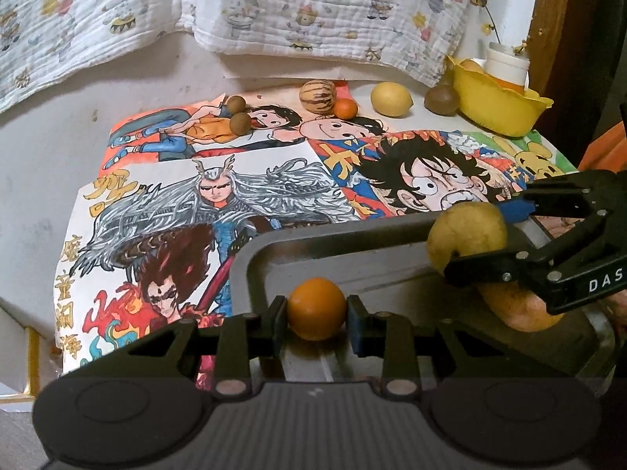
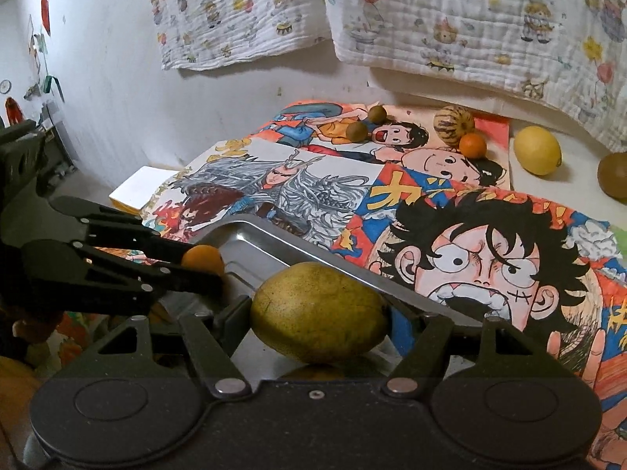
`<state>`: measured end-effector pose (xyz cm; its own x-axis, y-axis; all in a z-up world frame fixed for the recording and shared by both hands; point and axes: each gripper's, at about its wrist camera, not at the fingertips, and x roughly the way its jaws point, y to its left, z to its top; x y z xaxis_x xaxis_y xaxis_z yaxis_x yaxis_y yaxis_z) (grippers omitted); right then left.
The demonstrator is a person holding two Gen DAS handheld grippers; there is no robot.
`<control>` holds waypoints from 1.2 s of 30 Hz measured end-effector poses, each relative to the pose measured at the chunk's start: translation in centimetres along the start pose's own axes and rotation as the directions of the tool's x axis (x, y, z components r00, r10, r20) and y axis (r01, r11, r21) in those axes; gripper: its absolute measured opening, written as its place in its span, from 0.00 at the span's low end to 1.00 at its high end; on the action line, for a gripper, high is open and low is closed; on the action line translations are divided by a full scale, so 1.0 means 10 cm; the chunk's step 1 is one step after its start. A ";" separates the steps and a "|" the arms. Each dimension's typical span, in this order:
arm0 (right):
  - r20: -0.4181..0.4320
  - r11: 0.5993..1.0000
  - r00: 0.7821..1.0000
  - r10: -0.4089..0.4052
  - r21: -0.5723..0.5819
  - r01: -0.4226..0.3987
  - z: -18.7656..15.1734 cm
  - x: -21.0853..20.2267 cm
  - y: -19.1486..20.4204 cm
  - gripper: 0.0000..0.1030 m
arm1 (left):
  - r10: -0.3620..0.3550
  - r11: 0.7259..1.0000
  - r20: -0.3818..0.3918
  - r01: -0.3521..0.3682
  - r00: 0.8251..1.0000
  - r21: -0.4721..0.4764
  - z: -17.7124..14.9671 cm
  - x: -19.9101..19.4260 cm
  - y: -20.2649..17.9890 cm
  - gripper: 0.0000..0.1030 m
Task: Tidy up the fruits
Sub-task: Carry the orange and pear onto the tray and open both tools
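1. The left gripper (image 1: 316, 315) has its jaws clenched on a small orange (image 1: 316, 308), held just over the near-left corner of the metal tray (image 1: 250, 258).
2. The right gripper (image 2: 319, 315) has its jaws clenched on a yellow-green lemon (image 2: 319, 311), also above the tray, at about 3 o'clock from the orange.
3. The step in hand looks like setting both fruits into the tray. To do it well, lower each until it touches the tray floor before opening, since round fruit rolls if dropped.
4. Another fruit (image 1: 521, 309) already lies in the tray under the right gripper; place the lemon beside it, not on top.
5. Release one side at a time so the jaws do not knock each other.
6. Still on the counter at 12 o'clock: a striped melon (image 1: 317, 93), an orange, a second lemon (image 1: 391, 98), brown fruits (image 1: 239, 115) and a yellow bowl (image 1: 497, 111).
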<state>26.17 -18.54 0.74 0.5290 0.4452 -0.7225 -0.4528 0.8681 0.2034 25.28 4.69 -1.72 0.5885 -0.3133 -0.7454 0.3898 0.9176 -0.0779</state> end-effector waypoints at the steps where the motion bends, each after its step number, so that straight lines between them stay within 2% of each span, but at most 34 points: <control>1: 0.001 1.000 1.000 -0.004 -0.005 0.004 0.00 0.00 0.01 0.71 | -0.003 1.000 0.003 0.003 1.000 0.000 -0.01 0.00 0.00 0.34; 7: 0.029 1.000 0.999 -0.020 -0.013 0.021 -0.05 0.01 0.04 0.73 | -0.009 1.000 0.034 0.009 0.999 -0.008 -0.07 -0.07 0.00 0.34; 11: 0.052 1.000 0.999 -0.007 -0.001 0.007 -0.09 -0.05 0.05 0.73 | -0.004 1.000 0.060 0.006 0.998 -0.031 -0.10 -0.14 0.00 0.39; 16: 0.106 1.000 0.994 -0.009 -0.016 0.011 -0.14 -0.22 0.11 0.81 | -0.001 0.997 0.106 0.008 0.994 -0.071 -0.14 -0.26 0.02 0.56; 21: 0.154 0.999 0.988 -0.028 -0.034 0.034 -0.27 -0.42 0.18 0.87 | 0.006 0.998 0.166 0.005 0.986 -0.067 -0.20 -0.45 -0.04 0.75; 32: 0.197 0.994 0.979 -0.049 -0.083 0.067 -0.59 -0.74 0.44 0.97 | 0.037 0.999 0.210 -0.037 0.977 -0.006 -0.46 -0.77 -0.29 0.97; 36: 0.191 0.993 0.980 -0.056 -0.092 0.075 -0.73 -0.82 0.51 0.99 | 0.034 0.999 0.212 -0.041 0.977 0.026 -0.60 -0.86 -0.37 0.99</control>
<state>14.27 -19.36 2.90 0.6808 0.4293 -0.5935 -0.4761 0.8751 0.0867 14.58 5.49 0.97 0.7386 -0.3263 -0.5899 0.3838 0.9229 -0.0301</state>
